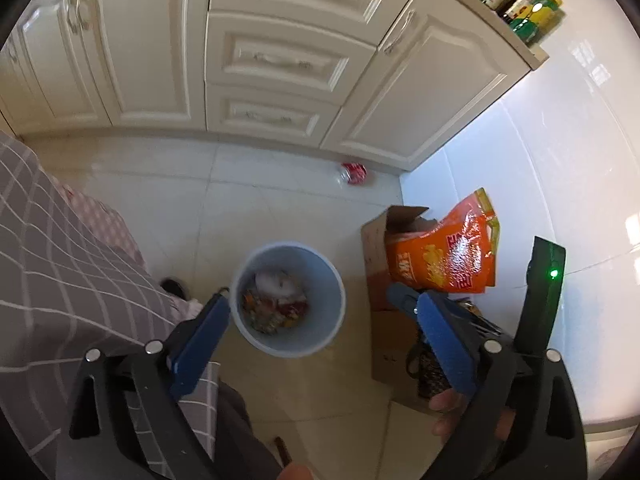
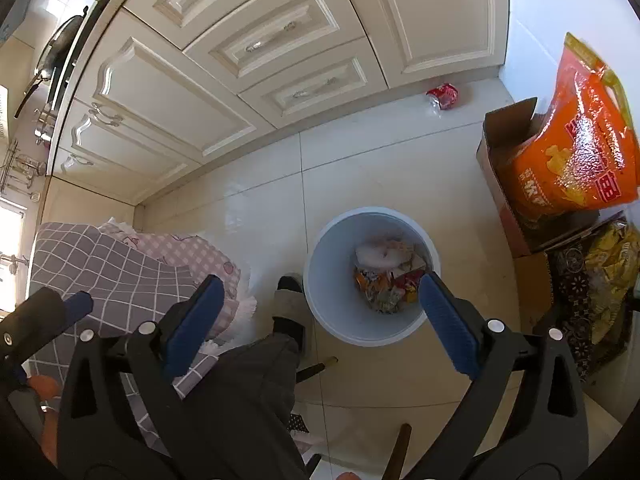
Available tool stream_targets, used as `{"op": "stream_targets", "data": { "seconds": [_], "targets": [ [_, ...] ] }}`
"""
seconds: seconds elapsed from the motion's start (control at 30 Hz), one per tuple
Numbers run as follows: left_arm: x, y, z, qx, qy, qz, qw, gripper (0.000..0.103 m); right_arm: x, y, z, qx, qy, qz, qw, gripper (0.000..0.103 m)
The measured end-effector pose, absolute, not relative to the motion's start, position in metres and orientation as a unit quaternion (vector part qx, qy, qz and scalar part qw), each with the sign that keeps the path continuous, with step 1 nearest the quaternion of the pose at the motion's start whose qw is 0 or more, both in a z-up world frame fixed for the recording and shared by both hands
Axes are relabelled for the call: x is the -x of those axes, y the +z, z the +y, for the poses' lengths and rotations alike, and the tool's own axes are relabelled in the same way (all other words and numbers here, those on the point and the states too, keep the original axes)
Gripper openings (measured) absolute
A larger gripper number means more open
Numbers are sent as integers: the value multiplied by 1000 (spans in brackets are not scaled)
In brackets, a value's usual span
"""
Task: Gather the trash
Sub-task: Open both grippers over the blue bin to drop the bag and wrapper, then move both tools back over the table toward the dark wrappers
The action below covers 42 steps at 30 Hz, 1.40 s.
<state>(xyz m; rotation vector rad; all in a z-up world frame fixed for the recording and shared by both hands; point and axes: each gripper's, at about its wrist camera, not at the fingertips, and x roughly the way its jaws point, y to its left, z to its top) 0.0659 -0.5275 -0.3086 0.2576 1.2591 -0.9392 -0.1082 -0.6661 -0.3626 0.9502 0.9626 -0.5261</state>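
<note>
A light blue trash bin [image 1: 320, 328] stands on the tiled floor with wrappers and crumpled paper inside; it also shows in the right wrist view [image 2: 332, 312]. A crushed red can [image 1: 354, 173] lies on the floor by the cabinet base, also seen in the right wrist view [image 2: 443, 96]. My left gripper [image 1: 320, 312] is open and empty, held above the bin. My right gripper [image 2: 320, 294] is open and empty, also above the bin, with its right finger over the rim.
A cardboard box [image 1: 378, 248] holds an orange bag [image 1: 444, 256] against the white wall on the right. Cream cabinets [image 1: 280, 60] run along the back. A checked cloth [image 1: 60, 260] covers something on the left. A slippered foot [image 2: 290, 300] stands beside the bin.
</note>
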Motion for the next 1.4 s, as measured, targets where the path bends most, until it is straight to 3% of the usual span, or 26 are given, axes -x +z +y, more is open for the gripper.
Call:
{"op": "stream_targets", "data": {
  "seconds": [0.67,1.4],
  "targets": [
    [-52,-194,-450,-97,-443,452,768,95,88,-236,-622,-365,-227,377,821,96],
    [-92,-102,-251,-19,-353,341,871,95,-16,-117,-467,-257,-73,346,899,96]
  ]
}}
